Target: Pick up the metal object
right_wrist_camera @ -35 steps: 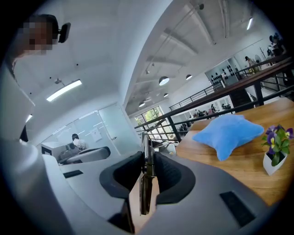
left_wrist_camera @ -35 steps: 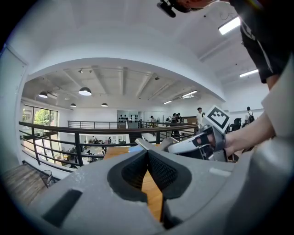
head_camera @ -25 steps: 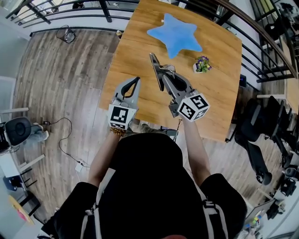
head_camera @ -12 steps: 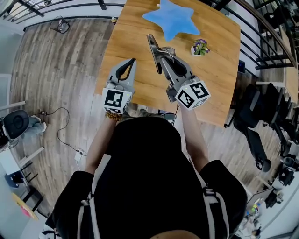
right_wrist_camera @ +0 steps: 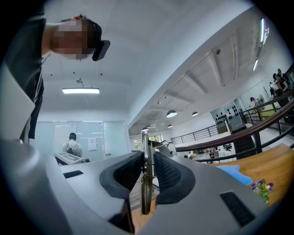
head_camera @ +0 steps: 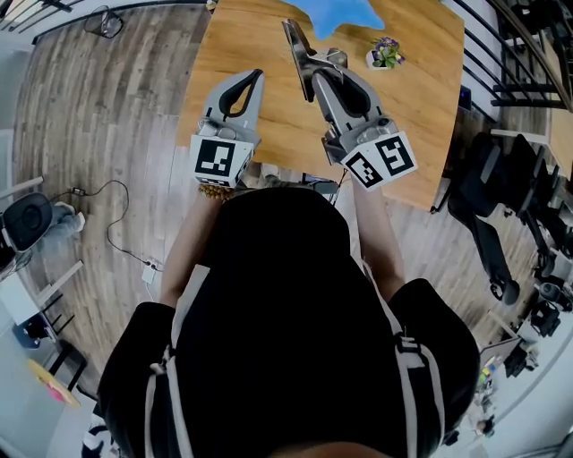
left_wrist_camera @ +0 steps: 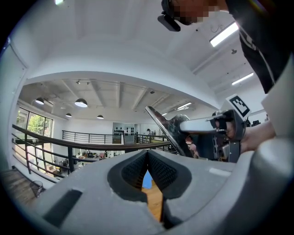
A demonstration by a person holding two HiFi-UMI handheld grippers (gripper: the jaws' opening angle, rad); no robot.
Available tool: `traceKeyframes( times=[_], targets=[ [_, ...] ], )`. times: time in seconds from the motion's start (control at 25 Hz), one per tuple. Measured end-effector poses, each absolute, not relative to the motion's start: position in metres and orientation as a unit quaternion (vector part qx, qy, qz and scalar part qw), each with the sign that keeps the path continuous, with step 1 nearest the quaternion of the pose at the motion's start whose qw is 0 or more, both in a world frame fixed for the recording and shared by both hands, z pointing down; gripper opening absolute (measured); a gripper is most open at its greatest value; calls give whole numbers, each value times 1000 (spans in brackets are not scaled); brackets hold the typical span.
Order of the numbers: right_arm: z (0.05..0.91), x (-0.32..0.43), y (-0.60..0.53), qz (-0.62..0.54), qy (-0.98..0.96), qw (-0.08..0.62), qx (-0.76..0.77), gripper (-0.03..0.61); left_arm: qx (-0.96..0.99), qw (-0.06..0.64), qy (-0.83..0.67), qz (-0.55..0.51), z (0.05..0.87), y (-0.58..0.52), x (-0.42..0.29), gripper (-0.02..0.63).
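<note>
A shiny metal object [head_camera: 300, 49] with a long flat blade is raised over the wooden table [head_camera: 269, 134], pinched between the pads of my right gripper [head_camera: 320, 79]. The right gripper view shows the metal object [right_wrist_camera: 146, 193] edge-on, standing upright between the shut pads of that gripper [right_wrist_camera: 146, 160]. My left gripper [head_camera: 254, 75] hovers to the left of it, near the table's front left edge, shut with nothing in it. From the left gripper view, the left gripper's [left_wrist_camera: 147, 158] pads meet, and the metal object [left_wrist_camera: 167, 131] shows up to the right, held in the air.
A blue star-shaped mat [head_camera: 338, 11] lies at the far side of the table, and a small potted plant [head_camera: 385, 51] stands to its right. Dark railings and office chairs [head_camera: 501, 215] sit past the table's right edge. Wooden floor lies to the left.
Both grippers have come up and nearer to the person, so the table sits higher in the head view. The right gripper still holds the metal object; the left stays shut.
</note>
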State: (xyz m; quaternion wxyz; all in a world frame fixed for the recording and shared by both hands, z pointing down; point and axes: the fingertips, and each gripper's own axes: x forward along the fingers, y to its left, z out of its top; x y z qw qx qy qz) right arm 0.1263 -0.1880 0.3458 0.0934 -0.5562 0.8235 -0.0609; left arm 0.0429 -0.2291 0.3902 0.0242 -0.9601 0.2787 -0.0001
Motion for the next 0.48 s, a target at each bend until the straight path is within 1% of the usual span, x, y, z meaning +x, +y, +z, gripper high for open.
traceKeyframes(
  times=[0.16,0.48],
  targets=[
    [339,132,-177,-41,810,115,-573,84,-959,33,282,18,379,-225,48,9],
    [349,145,-160,-49,789,117,-601,84,-954,51,292,33,372,-216,53,9]
  ],
)
